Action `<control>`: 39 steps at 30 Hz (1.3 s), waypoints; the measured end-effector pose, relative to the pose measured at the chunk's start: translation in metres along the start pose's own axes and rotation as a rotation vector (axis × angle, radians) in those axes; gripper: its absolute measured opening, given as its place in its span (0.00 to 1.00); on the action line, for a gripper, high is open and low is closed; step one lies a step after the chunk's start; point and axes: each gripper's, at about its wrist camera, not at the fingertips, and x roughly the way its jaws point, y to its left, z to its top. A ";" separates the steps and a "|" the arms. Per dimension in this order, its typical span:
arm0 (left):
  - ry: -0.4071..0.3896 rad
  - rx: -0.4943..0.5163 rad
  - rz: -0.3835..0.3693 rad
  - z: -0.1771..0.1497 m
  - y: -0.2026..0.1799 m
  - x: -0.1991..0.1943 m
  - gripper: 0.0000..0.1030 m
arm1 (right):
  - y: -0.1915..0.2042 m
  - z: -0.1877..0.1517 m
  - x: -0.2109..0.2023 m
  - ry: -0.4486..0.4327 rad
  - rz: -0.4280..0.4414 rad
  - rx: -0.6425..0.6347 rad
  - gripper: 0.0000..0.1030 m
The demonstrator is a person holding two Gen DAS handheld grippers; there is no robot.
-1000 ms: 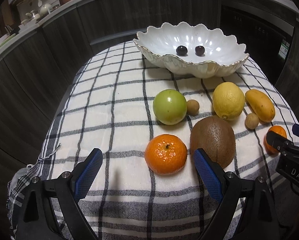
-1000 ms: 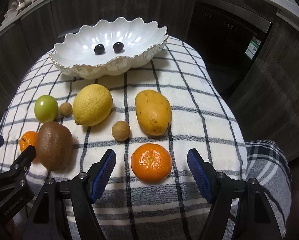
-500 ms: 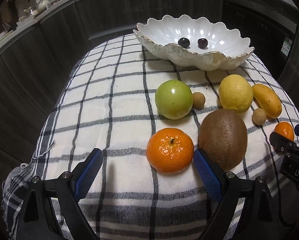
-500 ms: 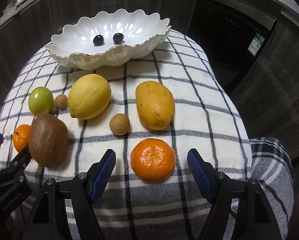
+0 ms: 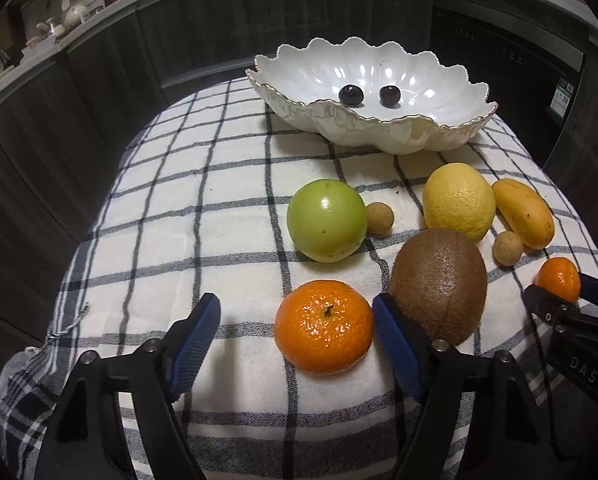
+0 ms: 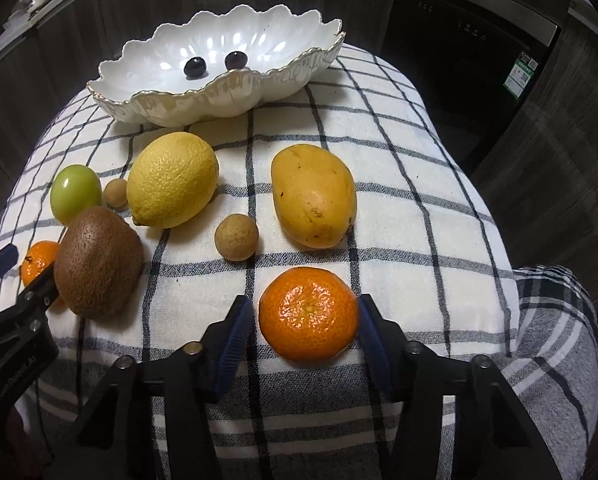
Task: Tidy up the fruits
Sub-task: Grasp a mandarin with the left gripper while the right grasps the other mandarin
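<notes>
A white scalloped bowl (image 5: 451,120) (image 6: 235,98) holds two dark cherries (image 5: 351,93). On the checked cloth lie a green apple (image 5: 326,220), a lemon (image 5: 458,200), a mango (image 6: 313,196), a kiwi (image 5: 439,282), two small brown longans (image 6: 236,237) and two mandarins. My left gripper (image 5: 297,330) is open around the left mandarin (image 5: 325,326), right pad next to it. My right gripper (image 6: 305,334) is open around the right mandarin (image 6: 309,314), pads close on both sides.
The cloth (image 5: 203,184) covers a small round table that drops off on all sides. Dark cabinet fronts (image 5: 99,72) curve behind it. The kiwi sits right beside the left gripper's right finger. The right gripper shows at the left view's right edge (image 5: 555,308).
Both grippers have moved forward and down, so each mandarin now lies between its gripper's pads. The right gripper's jaws have narrowed toward its mandarin. No fruit has moved.
</notes>
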 end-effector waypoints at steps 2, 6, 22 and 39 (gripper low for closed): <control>0.003 -0.010 -0.018 0.000 0.001 0.001 0.69 | 0.000 0.001 0.000 -0.001 -0.001 -0.001 0.51; 0.009 -0.011 -0.050 -0.002 -0.001 0.000 0.58 | 0.000 0.001 0.000 -0.004 0.003 -0.004 0.46; -0.004 0.008 -0.052 -0.007 -0.004 -0.015 0.46 | -0.004 0.000 -0.018 -0.063 0.043 -0.003 0.45; -0.081 -0.029 -0.021 0.006 0.004 -0.047 0.45 | 0.001 0.006 -0.049 -0.146 0.062 -0.019 0.45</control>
